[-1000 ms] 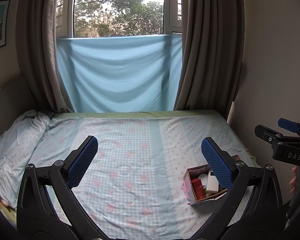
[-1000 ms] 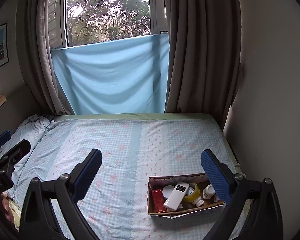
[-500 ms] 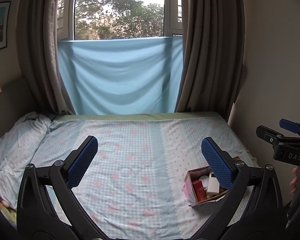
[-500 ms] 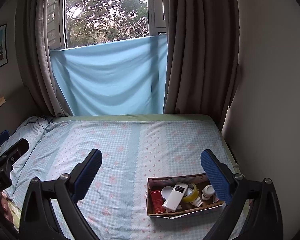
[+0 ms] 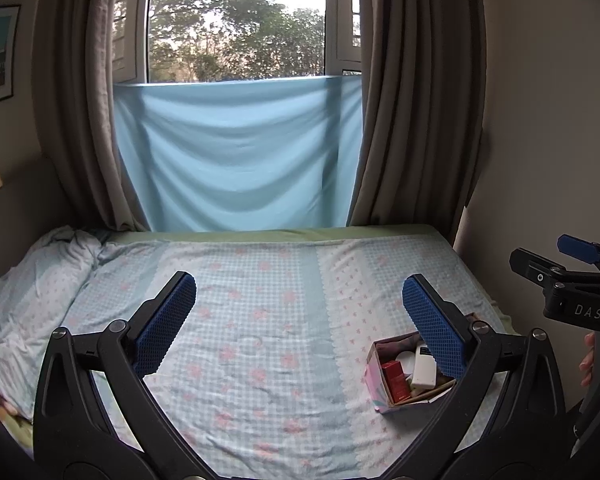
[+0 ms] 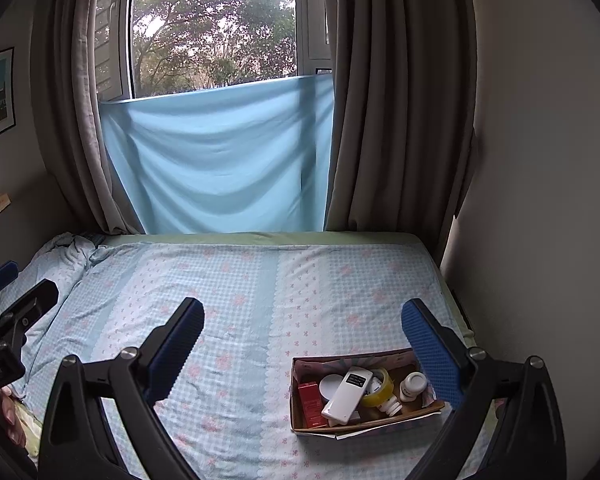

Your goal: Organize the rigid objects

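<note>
- Your left claw [image 5: 298, 316] and right claw [image 6: 302, 334] hung spread wide, empty, above the bed [image 6: 260, 280], likely surveying.
- Cardboard box [image 6: 300, 400] sat near-right on it, corralling the remote [image 6: 346, 394], tape roll [image 6: 380, 390] and bottle [image 6: 414, 385].

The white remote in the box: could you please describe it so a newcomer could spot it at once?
On the bed, find the cardboard box near the right edge. The white remote lies slanted across its middle, the only long flat thing there, between a red carton and a yellow tape roll.
</note>
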`<action>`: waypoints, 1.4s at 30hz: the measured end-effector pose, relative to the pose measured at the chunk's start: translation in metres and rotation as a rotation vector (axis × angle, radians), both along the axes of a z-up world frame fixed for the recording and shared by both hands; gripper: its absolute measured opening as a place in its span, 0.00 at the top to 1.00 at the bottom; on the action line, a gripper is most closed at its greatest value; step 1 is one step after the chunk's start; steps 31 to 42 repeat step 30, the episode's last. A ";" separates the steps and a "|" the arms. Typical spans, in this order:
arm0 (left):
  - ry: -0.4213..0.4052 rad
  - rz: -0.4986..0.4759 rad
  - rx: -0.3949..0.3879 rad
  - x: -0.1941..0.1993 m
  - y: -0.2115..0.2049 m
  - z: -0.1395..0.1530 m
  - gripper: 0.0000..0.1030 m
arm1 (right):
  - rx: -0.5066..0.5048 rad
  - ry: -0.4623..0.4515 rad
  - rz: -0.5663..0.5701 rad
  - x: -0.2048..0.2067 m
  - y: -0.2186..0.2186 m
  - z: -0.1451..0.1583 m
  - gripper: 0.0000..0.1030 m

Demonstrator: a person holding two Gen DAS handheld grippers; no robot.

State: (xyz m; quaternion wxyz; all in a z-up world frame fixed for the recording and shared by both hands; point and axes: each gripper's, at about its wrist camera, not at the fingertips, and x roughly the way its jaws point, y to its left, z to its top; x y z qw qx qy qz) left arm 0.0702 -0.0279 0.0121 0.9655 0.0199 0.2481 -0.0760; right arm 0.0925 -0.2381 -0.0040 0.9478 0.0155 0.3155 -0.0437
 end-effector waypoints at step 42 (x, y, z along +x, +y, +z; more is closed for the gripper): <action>-0.065 0.084 0.025 -0.006 0.001 0.005 0.00 | -0.002 -0.021 -0.015 -0.006 -0.006 0.007 0.04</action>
